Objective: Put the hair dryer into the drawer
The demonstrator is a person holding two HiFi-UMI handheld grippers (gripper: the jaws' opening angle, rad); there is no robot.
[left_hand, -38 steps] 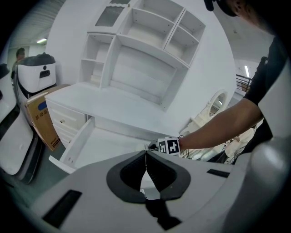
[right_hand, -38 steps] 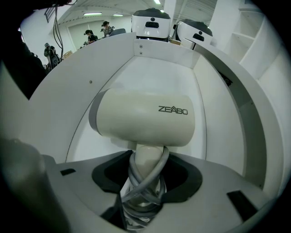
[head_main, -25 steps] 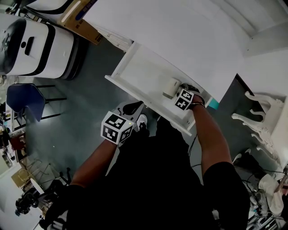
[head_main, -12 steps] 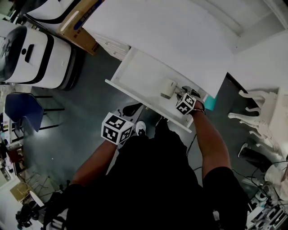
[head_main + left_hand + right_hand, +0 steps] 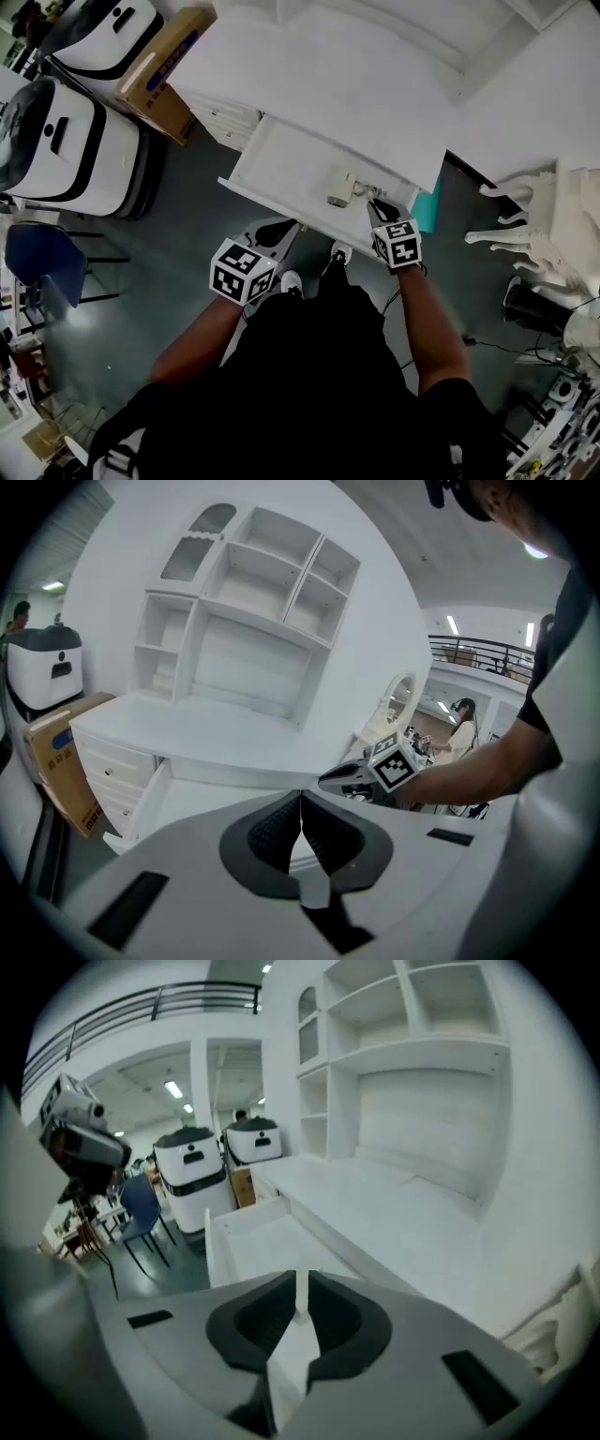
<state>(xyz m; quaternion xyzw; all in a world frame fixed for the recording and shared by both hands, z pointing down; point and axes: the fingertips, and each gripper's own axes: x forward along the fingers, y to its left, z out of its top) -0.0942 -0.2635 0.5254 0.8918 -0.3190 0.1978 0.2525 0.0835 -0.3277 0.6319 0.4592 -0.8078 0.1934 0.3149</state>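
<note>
White hair dryer (image 5: 339, 187) sits in the open drawer (image 5: 281, 155), right gripper (image 5: 377, 208) jaws closing on nothing and left gripper (image 5: 272, 228) jaws together and empty, so pushing the drawer shut could jam the dryer.

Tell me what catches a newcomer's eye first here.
The open white drawer pulled out from under the desk, with the hair dryer lying near its right end. Close by, the right gripper hangs above the drawer, jaws closing with nothing between them; the left gripper is shut and empty.
</note>
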